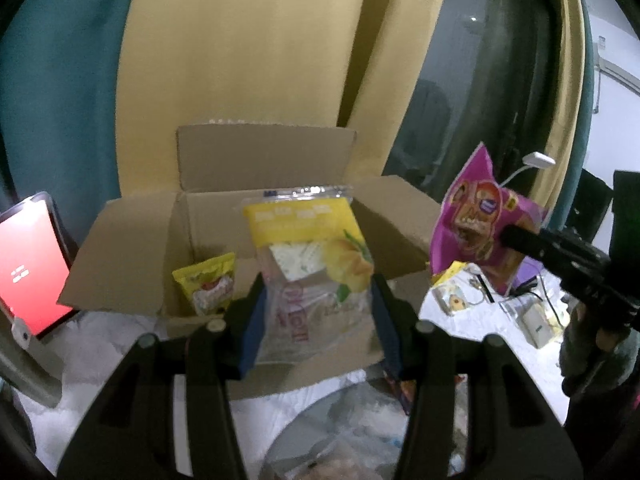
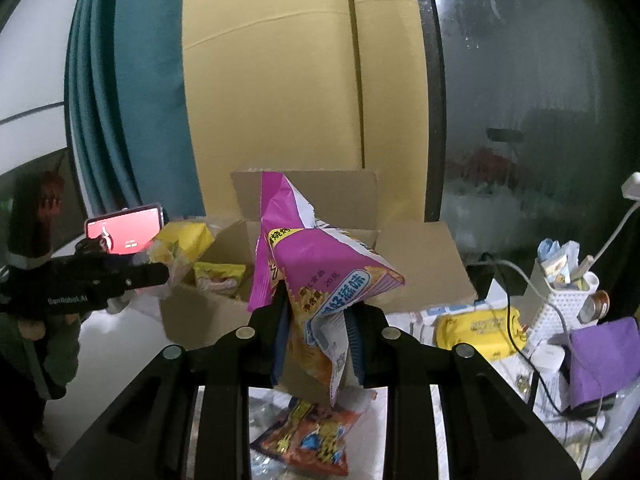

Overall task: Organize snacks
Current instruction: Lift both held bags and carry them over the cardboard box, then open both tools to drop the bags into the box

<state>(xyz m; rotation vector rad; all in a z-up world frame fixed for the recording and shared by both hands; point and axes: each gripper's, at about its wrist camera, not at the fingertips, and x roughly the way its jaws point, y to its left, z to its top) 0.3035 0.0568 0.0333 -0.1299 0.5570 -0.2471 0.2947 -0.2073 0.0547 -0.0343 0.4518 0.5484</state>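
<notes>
While clamped: L tongs [image 1: 316,312] w/ yellow bag [image 1: 308,240], R tongs [image 2: 318,340] w/ purple bag [image 2: 316,264]

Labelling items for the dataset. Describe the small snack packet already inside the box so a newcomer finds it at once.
Start at the open cardboard box in front of the yellow curtain. Look down into its left inner corner: the small yellow packet stands there against the wall. Unlike the larger clear-and-yellow bag in the left tongs and the purple bag in the right tongs, nothing holds it.

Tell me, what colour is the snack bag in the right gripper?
Bright pink-purple snack bag, best seen from the right wrist.
</notes>
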